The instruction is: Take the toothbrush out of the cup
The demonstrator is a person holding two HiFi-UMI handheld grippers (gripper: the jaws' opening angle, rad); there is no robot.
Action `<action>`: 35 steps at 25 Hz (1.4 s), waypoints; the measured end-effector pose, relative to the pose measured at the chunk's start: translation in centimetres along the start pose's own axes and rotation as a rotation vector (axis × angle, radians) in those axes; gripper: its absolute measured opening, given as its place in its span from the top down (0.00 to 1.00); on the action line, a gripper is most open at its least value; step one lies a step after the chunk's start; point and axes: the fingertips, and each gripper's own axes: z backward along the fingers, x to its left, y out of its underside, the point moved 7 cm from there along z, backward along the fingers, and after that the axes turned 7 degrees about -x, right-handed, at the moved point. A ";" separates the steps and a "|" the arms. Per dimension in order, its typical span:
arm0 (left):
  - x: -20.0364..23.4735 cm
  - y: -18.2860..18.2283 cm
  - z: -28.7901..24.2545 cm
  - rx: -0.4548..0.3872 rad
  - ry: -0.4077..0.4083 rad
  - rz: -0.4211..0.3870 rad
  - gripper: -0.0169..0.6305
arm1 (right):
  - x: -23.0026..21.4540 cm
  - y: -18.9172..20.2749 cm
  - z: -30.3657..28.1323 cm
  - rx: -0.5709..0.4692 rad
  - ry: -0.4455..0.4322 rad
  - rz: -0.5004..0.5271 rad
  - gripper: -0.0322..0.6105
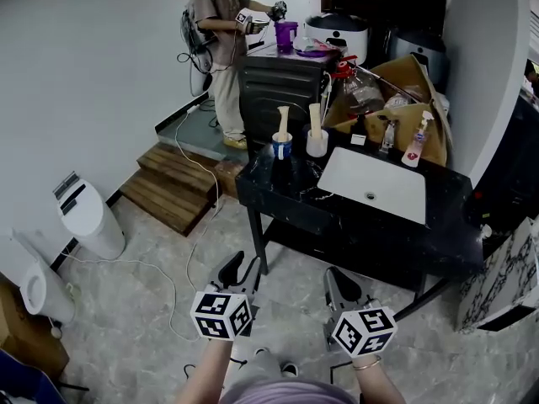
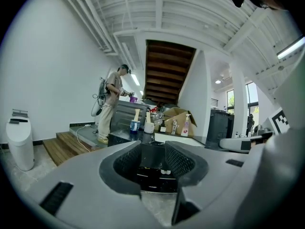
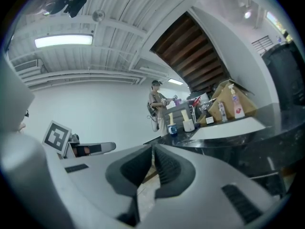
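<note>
Head view: a black-topped washstand [image 1: 337, 225] with a white rectangular sink basin [image 1: 375, 183] is seen ahead, across a pale stone floor. At the stand's far left corner, a blue cup [image 1: 281, 148] and a white cup [image 1: 317, 144] are set just beside each other. A pale, flat-handled toothbrush [image 1: 283, 120] is stood upright in the blue cup, and a second pale toothbrush [image 1: 315, 116] upright in the white cup; neither is touched. Both grippers are held low in the foreground, well apart from the cups and pointed toward the stand. The left gripper [image 1: 240, 272] is shown in its own view with jaws spread and nothing held between them; only the stand is seen through the gap. The right gripper [image 1: 341, 283] is shown in its own view with jaws pressed together at the tips, empty. Behind the sink an open brown cardboard box [image 1: 404, 99] is placed, with a white spray bottle [image 1: 416, 141] in front of it. A person in beige clothes [image 1: 217, 32] is seen standing farther back.
</note>
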 end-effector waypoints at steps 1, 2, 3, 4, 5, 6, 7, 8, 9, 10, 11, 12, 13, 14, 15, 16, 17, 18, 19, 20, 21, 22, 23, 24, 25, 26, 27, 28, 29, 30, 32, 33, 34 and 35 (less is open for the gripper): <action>0.1 0.0 -0.2 0.001 -0.001 0.005 0.75 | 0.0 0.1 -0.1 0.002 -0.004 -0.003 0.94; 0.2 0.0 -0.4 0.002 -0.001 0.008 0.74 | -0.1 0.1 -0.2 0.002 -0.005 -0.005 0.93; 0.3 0.1 -0.8 0.003 0.000 0.009 0.73 | -0.3 0.1 -0.5 0.001 -0.002 -0.006 0.93; 0.3 0.2 -1.2 0.007 0.003 0.009 0.72 | -0.6 0.1 -0.8 -0.001 0.003 -0.007 0.92; 0.4 0.3 -1.7 0.013 0.007 0.006 0.71 | -1.0 0.0 -1.1 -0.001 0.009 -0.007 0.91; 0.5 0.5 -2.2 0.020 0.012 0.001 0.69 | -1.3 -0.1 -1.5 -0.001 0.014 -0.006 0.91; 0.6 0.6 -2.8 0.027 0.018 -0.007 0.68 | -1.7 -0.2 -1.9 -0.003 0.017 -0.005 0.90; 0.8 0.7 -3.5 0.033 0.023 -0.015 0.67 | -2.0 -0.3 -2.4 -0.005 0.020 -0.004 0.90; 1.0 0.8 -4.2 0.038 0.029 -0.022 0.66 | -2.4 -0.3 -3.0 -0.007 0.022 -0.005 0.89; 1.2 0.8 -5.0 0.041 0.035 -0.027 0.64 | -2.7 -0.4 -3.7 -0.009 0.024 -0.007 0.89; 1.6 0.9 -5.8 0.044 0.038 -0.031 0.63 | -3.1 -0.4 -4.4 -0.010 0.027 -0.010 0.89; 2.0 0.9 -6.7 0.046 0.041 -0.035 0.62 | -3.4 -0.4 -5.2 -0.009 0.029 -0.011 0.89; 2.3 0.8 -7.7 0.046 0.044 -0.038 0.61 | -3.8 -0.4 -6.1 -0.008 0.030 -0.012 0.89; 2.8 0.7 -8.7 0.044 0.047 -0.041 0.60 | -4.2 -0.5 -7.0 -0.007 0.031 -0.013 0.89; 3.2 0.5 -9.9 0.039 0.052 -0.045 0.58 | -4.6 -0.6 -8.1 -0.009 0.032 -0.013 0.89; 3.7 0.3 -11.2 0.032 0.057 -0.049 0.56 | -5.0 -0.8 -9.2 -0.014 0.033 -0.012 0.89; 4.3 0.0 -12.5 0.024 0.061 -0.052 0.55 | -5.5 -1.0 -10.4 -0.019 0.036 -0.012 0.89; 4.9 -0.3 -13.8 0.016 0.066 -0.054 0.53 | -5.9 -1.2 -11.6 -0.025 0.040 -0.014 0.89; 5.6 -0.7 -15.1 0.010 0.070 -0.053 0.52 | -6.3 -1.4 -12.9 -0.028 0.045 -0.017 0.89; 6.3 -1.0 -16.4 0.004 0.074 -0.052 0.50 | -6.7 -1.6 -14.2 -0.029 0.049 -0.021 0.89; 7.0 -1.4 -17.7 0.000 0.077 -0.052 0.50 | -7.1 -1.8 -15.4 -0.030 0.052 -0.023 0.89; 7.7 -1.9 -19.0 -0.005 0.081 -0.053 0.49 | -7.4 -2.1 -16.7 -0.031 0.056 -0.025 0.89; 8.3 -2.3 -20.3 -0.008 0.084 -0.055 0.48 | -7.7 -2.3 -17.9 -0.033 0.060 -0.026 0.89; 9.0 -2.7 -21.5 -0.009 0.088 -0.058 0.48 | -8.0 -2.6 -19.0 -0.035 0.066 -0.029 0.89; 9.7 -3.1 -22.7 -0.009 0.090 -0.063 0.47 | -8.3 -2.8 -20.2 -0.037 0.072 -0.031 0.89; 10.4 -3.5 -23.9 -0.008 0.091 -0.072 0.46 | -8.6 -3.0 -21.3 -0.037 0.078 -0.032 0.89; 11.0 -3.8 -25.1 -0.008 0.093 -0.082 0.46 | -9.0 -3.2 -22.3 -0.038 0.084 -0.033 0.89; 11.5 -4.1 -26.2 -0.008 0.100 -0.089 0.46 | -9.3 -3.4 -23.3 -0.039 0.090 -0.033 0.89; 12.1 -4.3 -27.4 -0.008 0.110 -0.088 0.46 | -9.7 -3.6 -24.3 -0.041 0.098 -0.033 0.89; 12.6 -4.6 -28.5 -0.008 0.122 -0.082 0.46 | -10.0 -3.8 -25.2 -0.044 0.105 -0.033 0.89; 13.5 -5.0 -30.7 -0.009 0.147 -0.067 0.45 | -10.4 -4.2 -26.9 -0.051 0.120 -0.032 0.89; 13.9 -5.2 -31.6 -0.010 0.159 -0.062 0.45 | -10.5 -4.3 -27.6 -0.053 0.125 -0.031 0.89; 14.2 -5.3 -32.5 -0.010 0.171 -0.058 0.45 | -10.6 -4.4 -28.2 -0.055 0.130 -0.028 0.89; 14.5 -5.4 -33.4 -0.010 0.181 -0.055 0.45 | -10.7 -4.5 -28.7 -0.057 0.136 -0.026 0.89</action>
